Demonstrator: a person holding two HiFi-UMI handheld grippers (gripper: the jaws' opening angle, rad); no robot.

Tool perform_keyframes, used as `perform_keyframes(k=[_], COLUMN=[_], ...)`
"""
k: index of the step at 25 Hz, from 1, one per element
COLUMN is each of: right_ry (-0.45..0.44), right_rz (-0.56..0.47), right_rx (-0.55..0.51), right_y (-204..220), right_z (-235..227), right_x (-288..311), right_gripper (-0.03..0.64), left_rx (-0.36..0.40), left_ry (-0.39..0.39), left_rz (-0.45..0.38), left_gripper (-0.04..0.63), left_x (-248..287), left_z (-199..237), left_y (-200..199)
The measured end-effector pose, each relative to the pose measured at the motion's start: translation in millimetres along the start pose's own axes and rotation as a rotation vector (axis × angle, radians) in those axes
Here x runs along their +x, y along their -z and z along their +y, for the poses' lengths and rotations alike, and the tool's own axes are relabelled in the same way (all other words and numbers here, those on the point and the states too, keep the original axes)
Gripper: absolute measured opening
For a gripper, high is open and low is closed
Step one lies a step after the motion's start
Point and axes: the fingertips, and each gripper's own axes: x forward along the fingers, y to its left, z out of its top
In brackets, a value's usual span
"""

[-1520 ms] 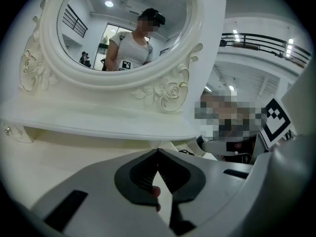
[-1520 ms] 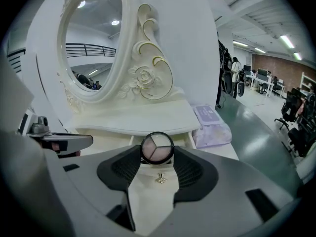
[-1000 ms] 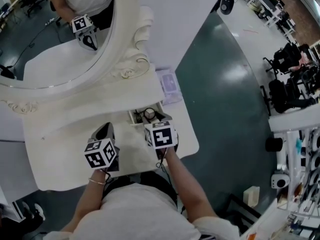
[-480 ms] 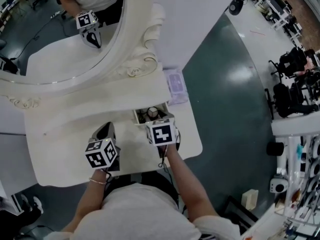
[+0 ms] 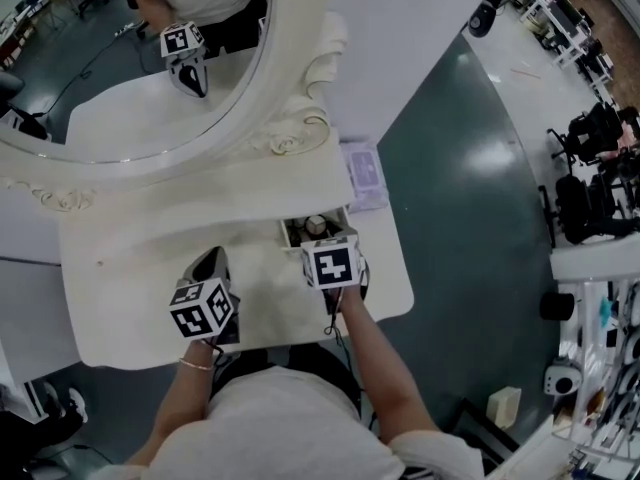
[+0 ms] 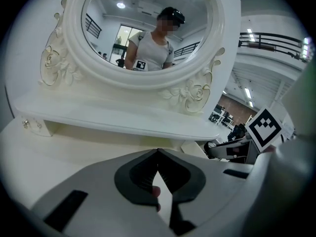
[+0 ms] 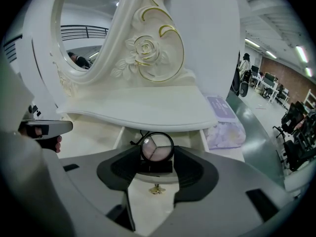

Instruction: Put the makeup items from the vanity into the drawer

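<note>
A round compact (image 7: 157, 147) with pink shades, on a black base, stands between the pads of my right gripper (image 7: 157, 156), which is shut on it. It hangs just over the open drawer (image 7: 118, 137) under the vanity shelf, above the gold knob (image 7: 157, 189). From the head view the right gripper (image 5: 330, 243) reaches into the drawer (image 5: 290, 236), where the compact (image 5: 316, 225) shows. My left gripper (image 5: 212, 254) rests over the vanity top (image 5: 120, 288), left of the drawer. Its jaws meet at the tip (image 6: 158, 153) with nothing between them.
A purple patterned pouch (image 5: 362, 173) (image 7: 224, 120) lies at the vanity's right end, beside the drawer. The ornate oval mirror (image 5: 130, 68) and its shelf (image 5: 200, 193) overhang the back. The table's right edge drops to the dark floor (image 5: 470, 168).
The right gripper has edged slightly closer to the drawer with the compact. The left gripper has stayed put, and the head view has drifted a little.
</note>
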Motion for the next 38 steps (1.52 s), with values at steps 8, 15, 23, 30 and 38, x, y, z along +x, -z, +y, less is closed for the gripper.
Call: perform_keyframes(k=[8, 15, 23, 30, 38], right_ry=[-0.015, -0.011, 0.047, 0.060, 0.093], right_rz=[-0.028, -0.060, -0.179, -0.263, -0.310], right_rx=[0.009, 0.023, 0.009, 0.045, 0.127], right_y=[-2.3, -2.0, -13.1, -10.1, 2.6], right_z=[3.4, 5.6, -0.4, 3.5, 8.3], right_x=[-1.3, -9.0, -32.0, -54.2, -78.6], right_gripper=[0.212, 0.213, 0.213, 0.207, 0.117], left_rx=[-0.010, -0.020, -0.009, 0.014, 0.056], left_ry=[-0.013, -0.023, -0.003, 0.028, 0.088], left_rz=[0.001, -0.008, -0.023, -0.040, -0.059], left_gripper=[0.003, 0.003, 0.003, 0.003, 0.003], left_x=[-11.8, -21.3, -31.6, -39.5, -49.0], left_z=[7.9, 12.7, 6.4, 2.2, -7.4], left_y=[9.8, 14.4, 13.9, 14.6, 5.1])
